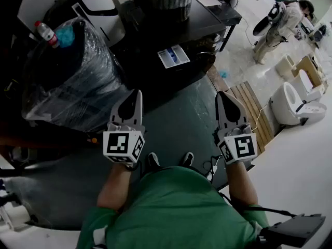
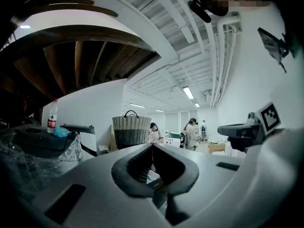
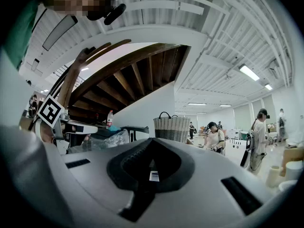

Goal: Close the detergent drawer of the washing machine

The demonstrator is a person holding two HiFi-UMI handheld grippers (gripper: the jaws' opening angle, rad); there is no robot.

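Head view | detergent drawer (image 1: 174,56) stands open, blue-and-white compartments showing | left gripper (image 1: 137,93), right gripper (image 1: 222,94): jaws together, empty

Warehouse-like test lab: loose toilets (image 1: 296,104), wicker basket (image 2: 130,131), bare strip-lit ceiling (image 2: 180,56)

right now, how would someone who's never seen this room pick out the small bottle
Look at the left of the head view for the big dark bundle wrapped in clear plastic film. On its top, at the far edge, stands a small clear bottle, next to a crumpled teal scrap. Its red cap and red label set it apart from everything around it.
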